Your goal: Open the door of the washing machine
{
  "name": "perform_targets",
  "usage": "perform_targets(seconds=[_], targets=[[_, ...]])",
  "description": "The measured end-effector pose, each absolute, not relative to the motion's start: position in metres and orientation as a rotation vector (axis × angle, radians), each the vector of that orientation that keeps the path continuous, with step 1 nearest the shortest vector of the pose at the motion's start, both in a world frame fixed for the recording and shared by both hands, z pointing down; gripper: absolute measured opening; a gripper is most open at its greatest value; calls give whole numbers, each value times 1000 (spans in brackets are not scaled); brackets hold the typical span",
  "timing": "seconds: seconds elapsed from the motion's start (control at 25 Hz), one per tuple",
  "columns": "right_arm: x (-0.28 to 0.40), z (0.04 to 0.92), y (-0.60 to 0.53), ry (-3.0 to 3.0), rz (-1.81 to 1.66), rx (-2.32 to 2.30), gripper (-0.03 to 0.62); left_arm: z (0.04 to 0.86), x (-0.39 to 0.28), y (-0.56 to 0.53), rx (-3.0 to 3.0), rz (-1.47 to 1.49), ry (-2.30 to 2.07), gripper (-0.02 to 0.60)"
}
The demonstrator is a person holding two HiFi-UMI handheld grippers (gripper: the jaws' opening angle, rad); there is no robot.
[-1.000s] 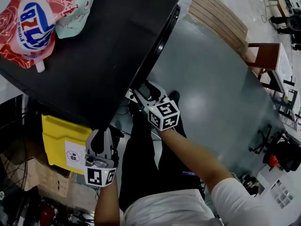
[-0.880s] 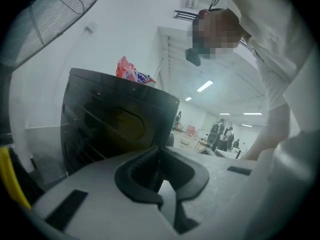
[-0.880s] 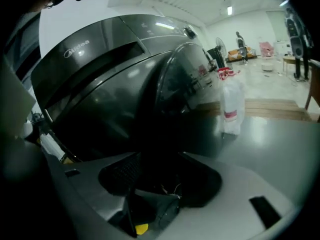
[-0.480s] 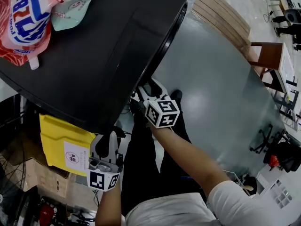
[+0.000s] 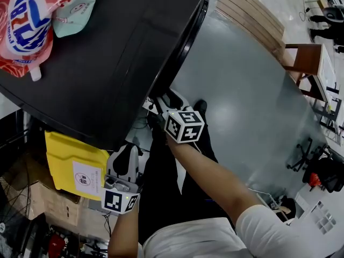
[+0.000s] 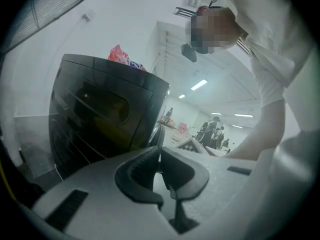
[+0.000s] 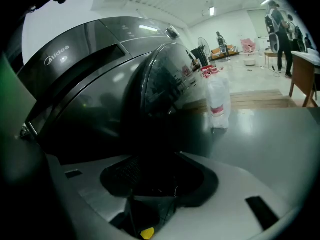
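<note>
- I saw the right gripper point(image 7: 160, 175) at the bottom of my picture, its grey jaws standing wide apart after just having been closing
- The dark lower edge of the door point(image 7: 165, 84) sat between them; it was too dark for me to tell whether the pads pressed on it
- The round, bulging door glass filled the front of the dark grey washing machine point(image 7: 70, 89)
- A white bottle point(image 7: 218, 101) with a red label stood on the glossy floor point(image 7: 270, 134) just beyond the door
- Wooden boards point(image 7: 255, 100) lay behind the bottle, and a wooden table point(image 7: 304, 76) showed at the right edge
</note>
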State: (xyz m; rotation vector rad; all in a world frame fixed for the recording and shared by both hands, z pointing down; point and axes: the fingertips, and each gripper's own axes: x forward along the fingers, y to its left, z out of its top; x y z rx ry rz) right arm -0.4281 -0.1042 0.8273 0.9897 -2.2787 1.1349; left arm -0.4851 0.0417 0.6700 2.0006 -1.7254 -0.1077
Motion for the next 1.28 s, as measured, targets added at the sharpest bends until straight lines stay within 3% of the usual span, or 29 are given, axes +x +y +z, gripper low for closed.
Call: perform_targets(seconds=[0.28,0.72,0.96,1.28], targets=[[-349,831,-103,-2271,1015,929,175,682,-464,35,2041,-94,-1649,20],[-140,821,-192,-2287,768,1072,117,688,-371,-26,2138,-21,-1485,20],[-53,815,-269,-2295,589,1067,120,689,-328,-49,2111,-33,-1478,20],[14,818,-386,-2278,418,1081,140,710,-287,-74,2034,-11,-1545,20]])
